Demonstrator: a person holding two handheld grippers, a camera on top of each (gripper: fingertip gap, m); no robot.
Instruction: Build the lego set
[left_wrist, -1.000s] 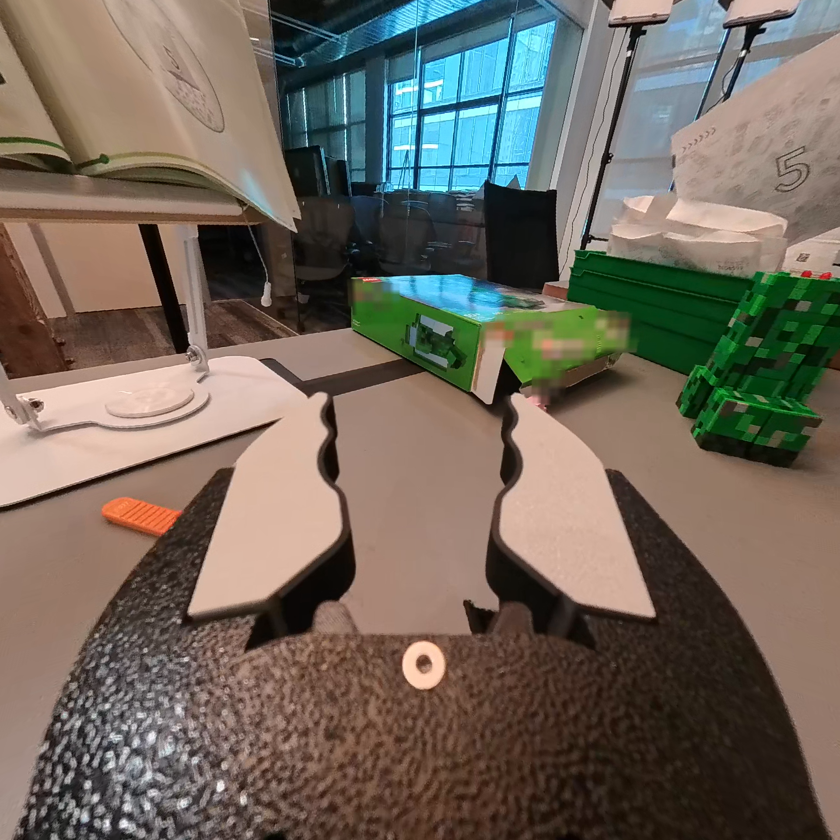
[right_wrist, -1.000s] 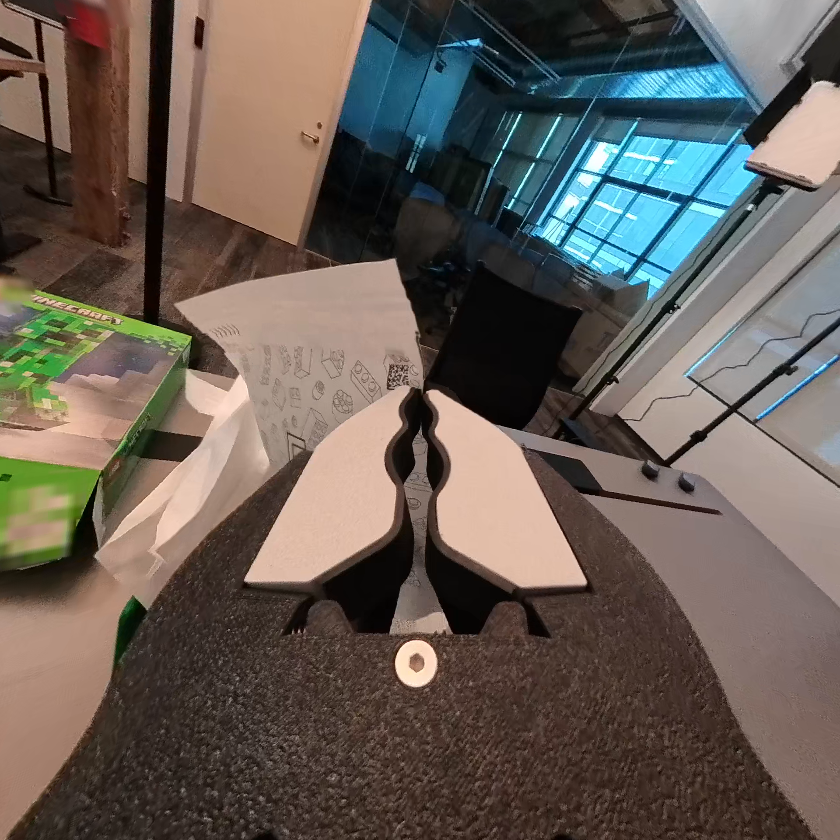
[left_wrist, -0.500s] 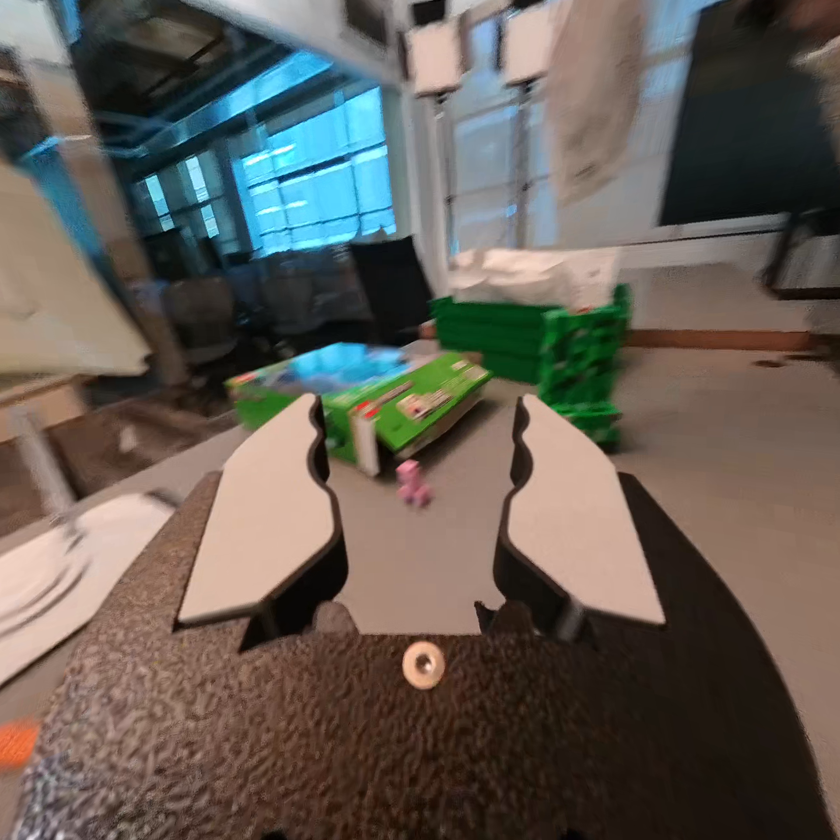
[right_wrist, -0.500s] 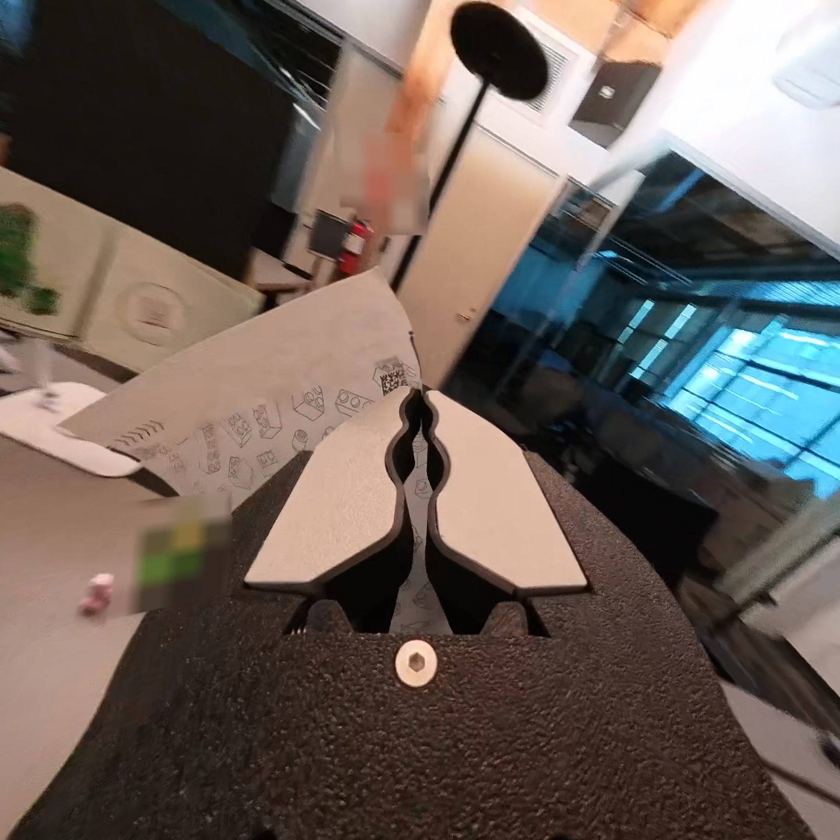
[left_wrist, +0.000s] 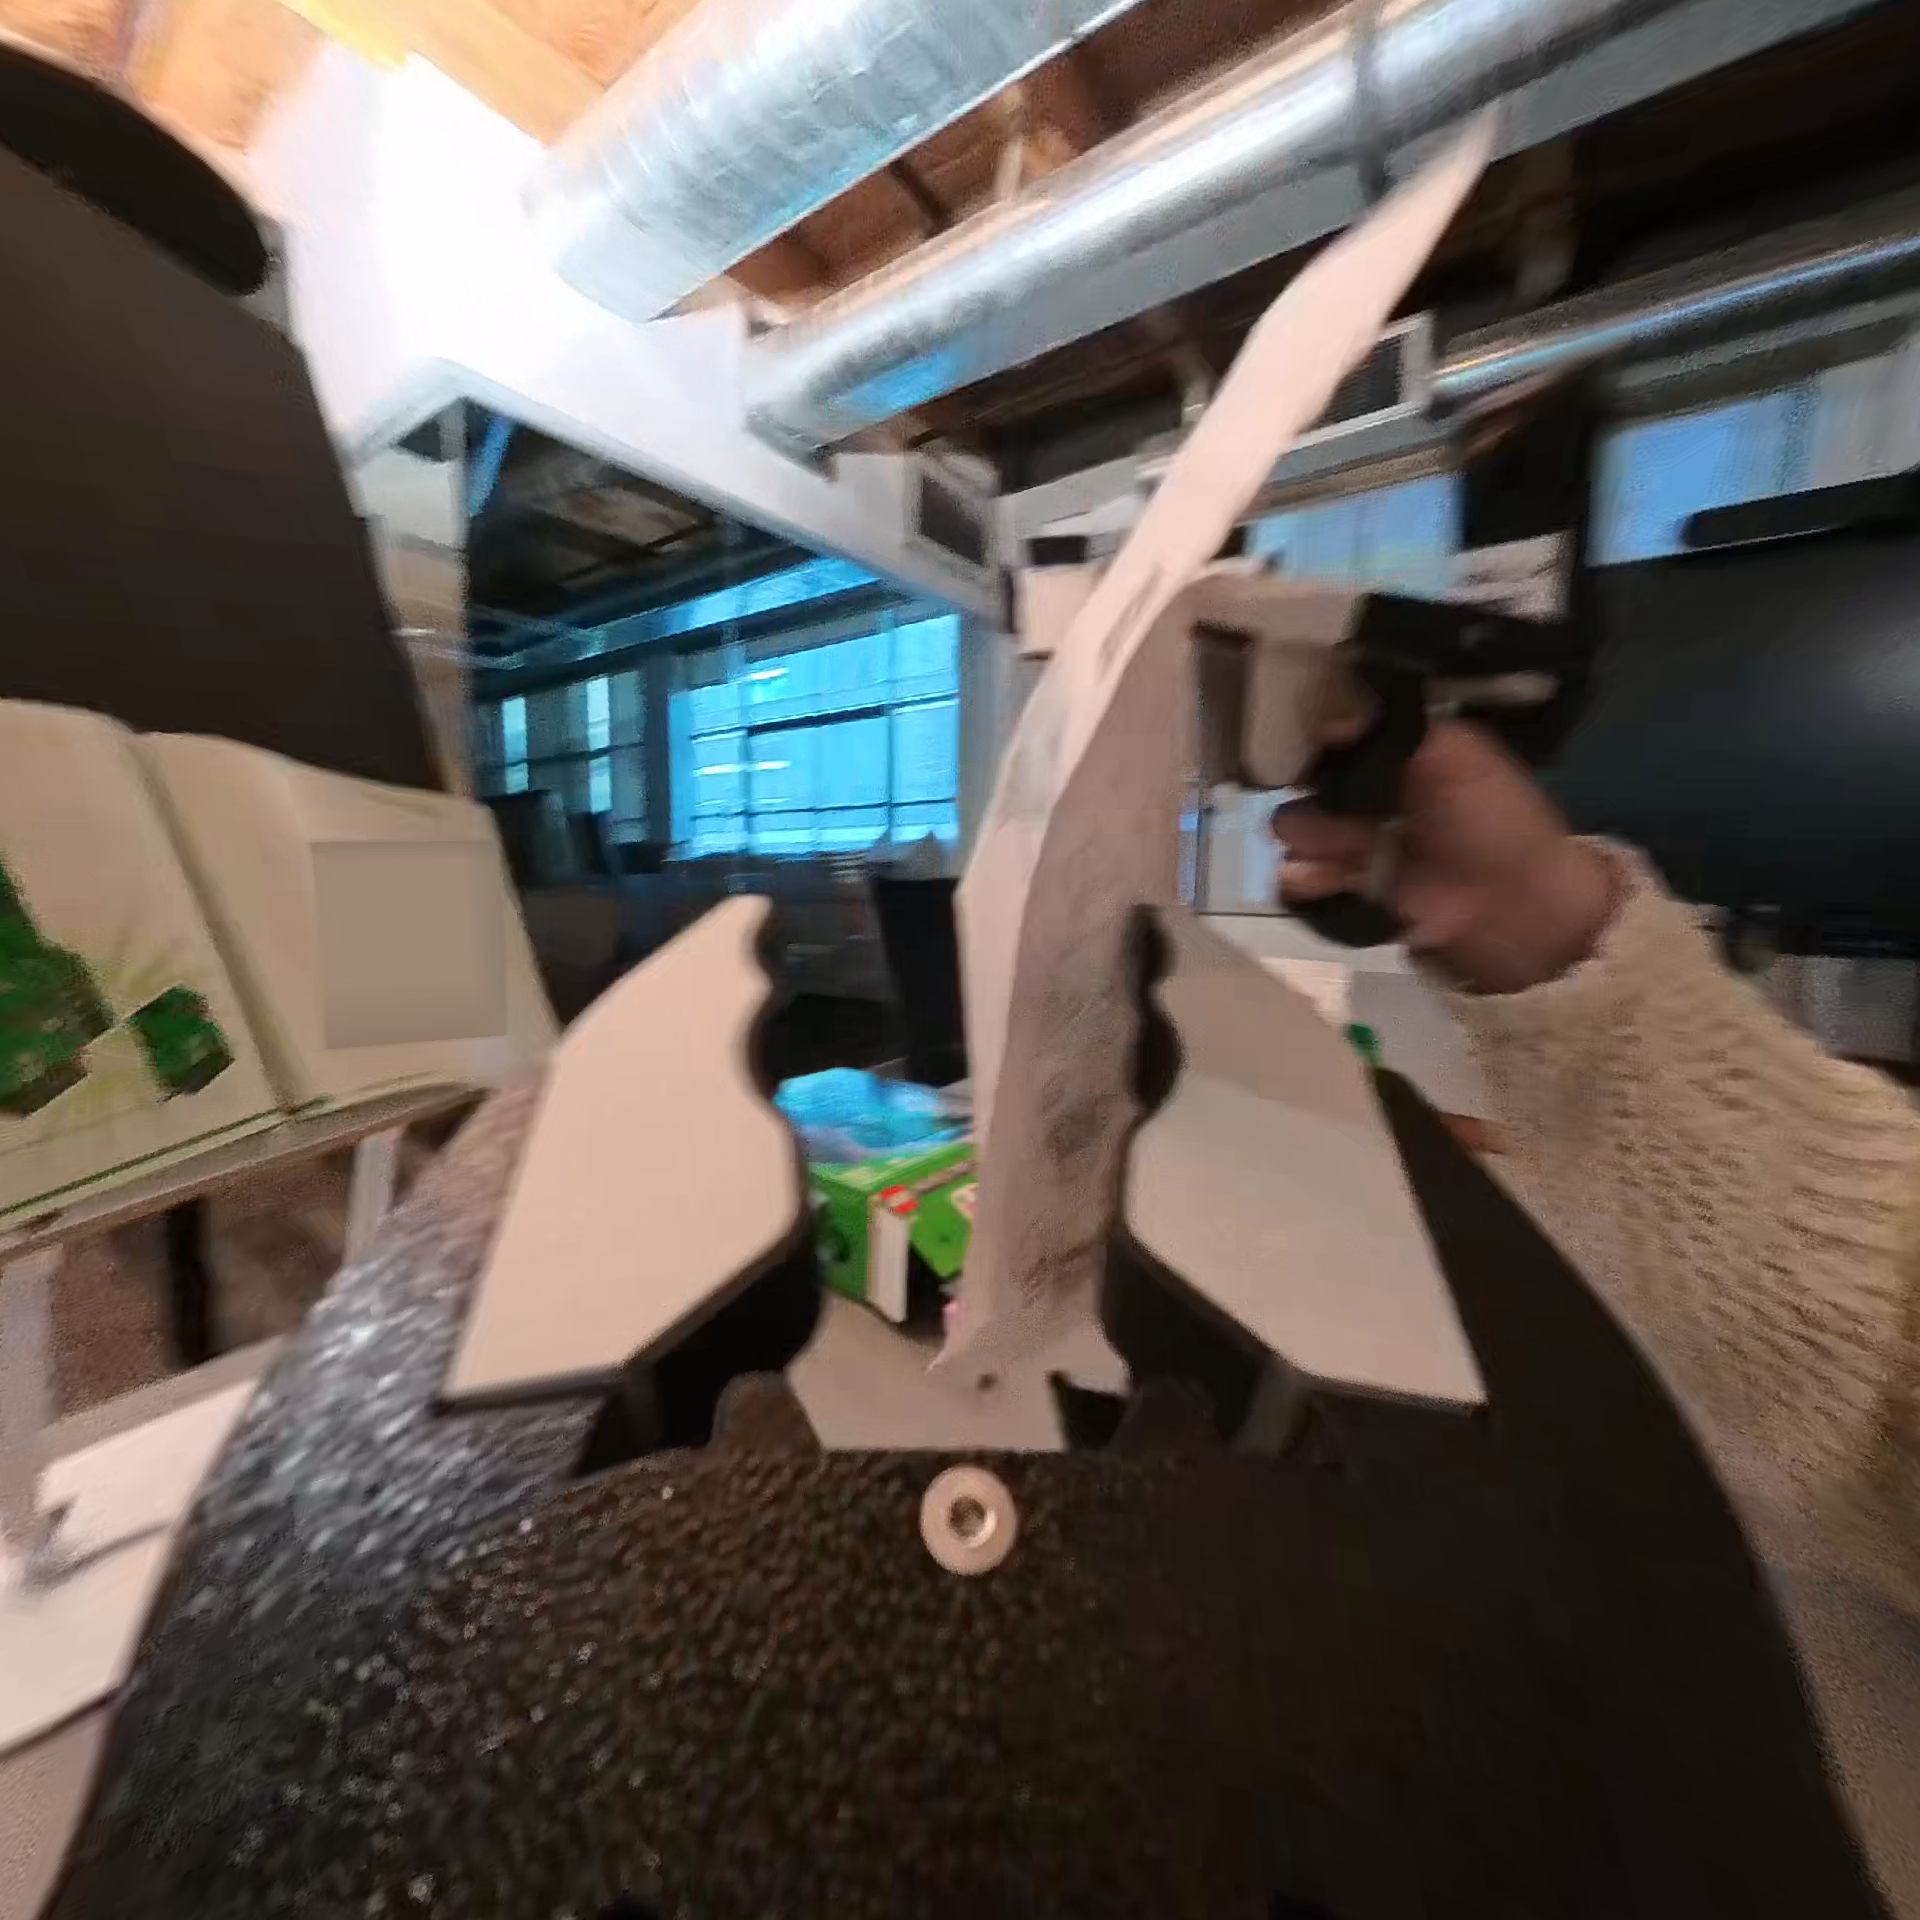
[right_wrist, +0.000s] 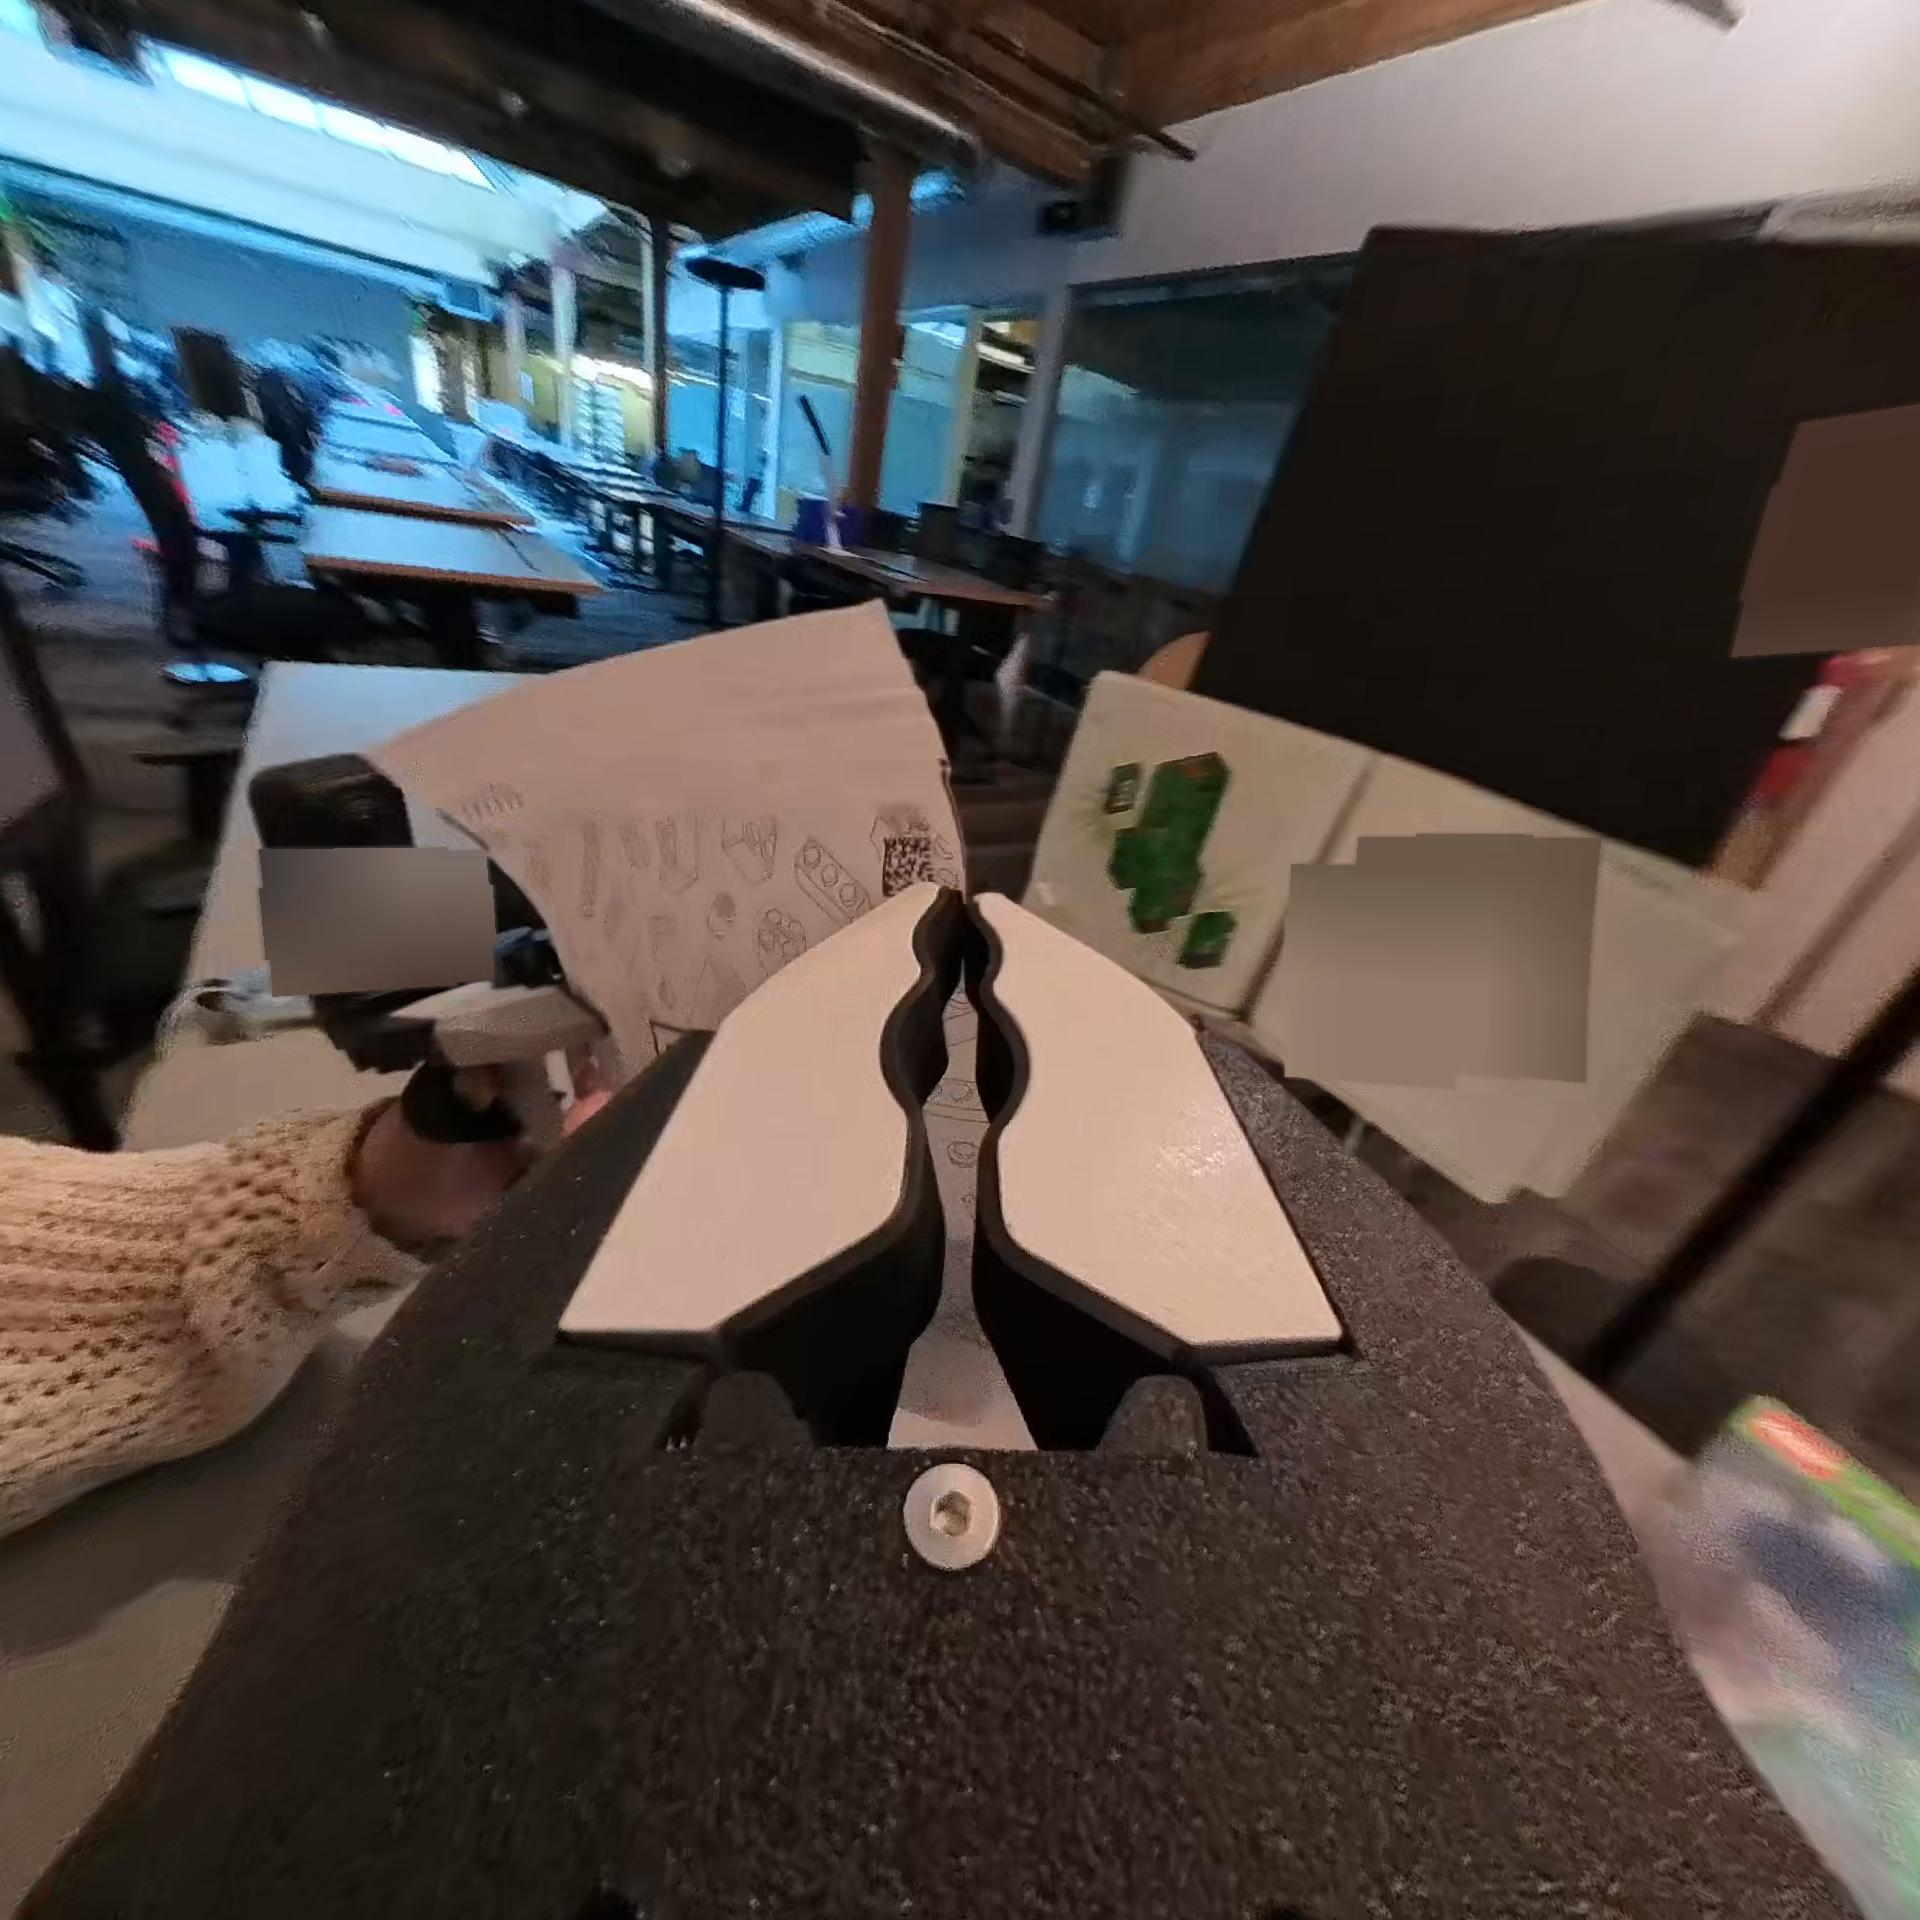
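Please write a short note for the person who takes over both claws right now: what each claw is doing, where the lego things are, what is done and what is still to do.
Right claw: shut on the white paper bag, held up in the air.
Left claw: open, raised; the bag's lower end hangs between its fingers, not gripped.
Green lego box: lies on the table beyond the left claw, one end open.
Instruction booklet: stands open on its stand, behind the bag.
Done: bag picked up.
Left: probably close the left claw on the bag, open it, tip out the bricks and build. The views are blurred, so small parts cannot be made out.
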